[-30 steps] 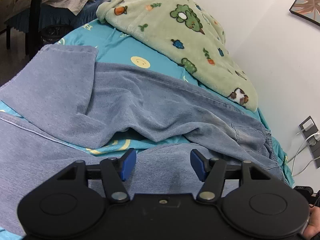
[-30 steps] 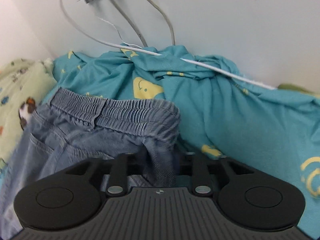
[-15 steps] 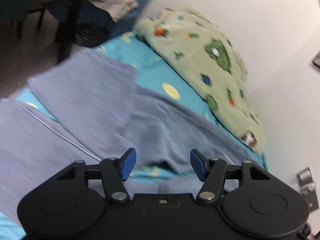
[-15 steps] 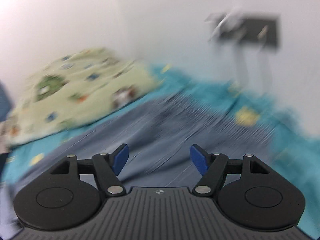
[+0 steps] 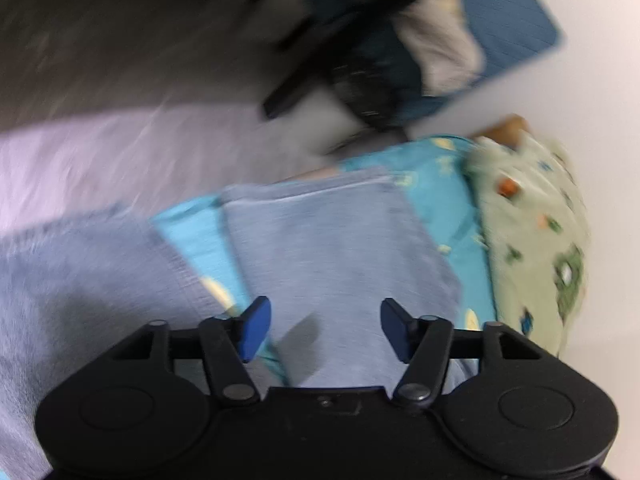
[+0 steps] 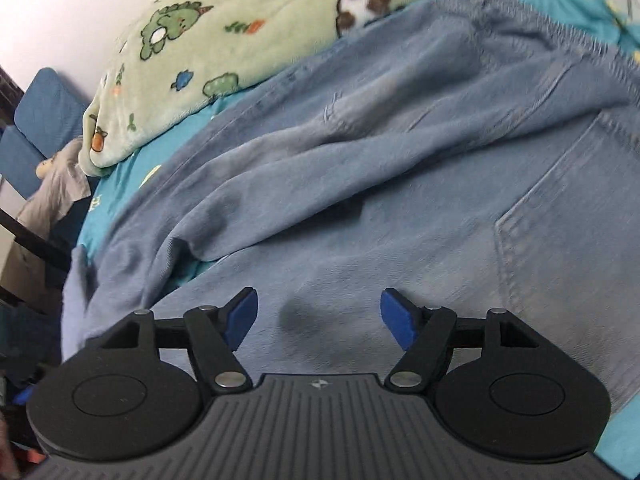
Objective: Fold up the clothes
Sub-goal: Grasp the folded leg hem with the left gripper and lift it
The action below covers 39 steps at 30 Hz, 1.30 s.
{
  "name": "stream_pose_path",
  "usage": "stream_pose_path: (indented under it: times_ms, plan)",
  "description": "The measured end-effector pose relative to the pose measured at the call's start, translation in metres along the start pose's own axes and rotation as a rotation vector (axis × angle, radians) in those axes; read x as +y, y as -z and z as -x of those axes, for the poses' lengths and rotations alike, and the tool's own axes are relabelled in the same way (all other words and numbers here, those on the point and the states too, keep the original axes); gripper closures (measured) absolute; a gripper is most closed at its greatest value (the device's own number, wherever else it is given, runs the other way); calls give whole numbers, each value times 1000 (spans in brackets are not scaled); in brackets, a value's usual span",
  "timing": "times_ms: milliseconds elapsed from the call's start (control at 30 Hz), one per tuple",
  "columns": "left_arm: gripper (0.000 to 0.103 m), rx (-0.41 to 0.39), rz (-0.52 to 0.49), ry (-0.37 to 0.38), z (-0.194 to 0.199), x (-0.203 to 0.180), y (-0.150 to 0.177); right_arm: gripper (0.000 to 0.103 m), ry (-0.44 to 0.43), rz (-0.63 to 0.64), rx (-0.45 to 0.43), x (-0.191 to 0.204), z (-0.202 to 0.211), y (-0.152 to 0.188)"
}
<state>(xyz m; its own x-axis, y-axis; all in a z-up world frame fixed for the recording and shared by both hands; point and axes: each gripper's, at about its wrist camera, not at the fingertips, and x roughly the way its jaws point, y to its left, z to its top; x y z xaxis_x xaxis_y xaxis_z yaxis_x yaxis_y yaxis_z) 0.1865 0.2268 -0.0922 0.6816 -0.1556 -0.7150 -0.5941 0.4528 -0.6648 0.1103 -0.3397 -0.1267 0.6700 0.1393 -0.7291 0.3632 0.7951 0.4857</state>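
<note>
Light blue jeans lie spread over a turquoise bedsheet, waistband at the upper right, a back pocket at the right, legs running down left. My right gripper hovers open just above the seat of the jeans, nothing between its blue pads. In the blurred left wrist view, a jeans leg end lies on the bedsheet. My left gripper is open above that leg, holding nothing.
A green cartoon-print blanket is bunched along the wall beside the jeans and shows again as the blanket. Beyond the bed's foot are dark floor, black furniture legs and a blue cushion.
My right gripper let go of the jeans waistband, opened and swung left to face down the legs. My left gripper swung left toward the leg ends, still open.
</note>
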Motion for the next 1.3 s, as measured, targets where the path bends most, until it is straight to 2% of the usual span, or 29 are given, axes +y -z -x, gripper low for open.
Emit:
stream_pose_path:
  times_ms: [67, 167, 267, 500, 633, 700, 733, 767, 800, 867, 967, 1100, 1200, 1300]
  plan:
    - [48, 17, 65, 0, -7, 11, -4, 32, -24, -61, 18, -1, 2, 1]
    - [48, 26, 105, 1, -16, 19, -15, 32, -102, -122, 33, -2, 9, 7]
    - [49, 16, 72, -50, -26, 22, -19, 31, -85, -144, 41, -2, 8, 7]
    - [49, -33, -34, -21, -44, 15, -25, 30, -98, -184, 104, -7, -3, 8]
    - [49, -49, -45, -27, -49, 15, -26, 30, -111, -170, 121, -5, -8, 7]
    - [68, -56, -46, -32, -51, 15, -27, 30, -114, -166, 126, -4, -10, 6]
    - [73, -60, -47, -34, -52, 15, -27, 30, -114, -164, 127, -4, -10, 6]
    - [84, -63, -48, -37, -53, 16, -27, 30, -114, -161, 127, -3, -11, 6]
    - [100, -67, -48, -39, -54, 16, -27, 30, -114, -156, 127, -3, -11, 5]
    - [100, -90, -58, -52, -51, 13, -27, 30, -114, -145, 123, -2, -12, 5]
    - [101, -161, -19, -3, -28, 7, -30, 30, -106, -125, 110, -3, -10, 4]
    - [101, -342, -32, 100, 23, -1, -33, 30, -83, -95, 86, -3, -7, 4]
    - [101, -434, 12, 62, 51, 13, -37, 30, -71, -102, 75, -6, -4, 3]
    - [101, -344, 112, -33, 45, 42, -45, 30, -56, -100, 53, -8, 0, 3]
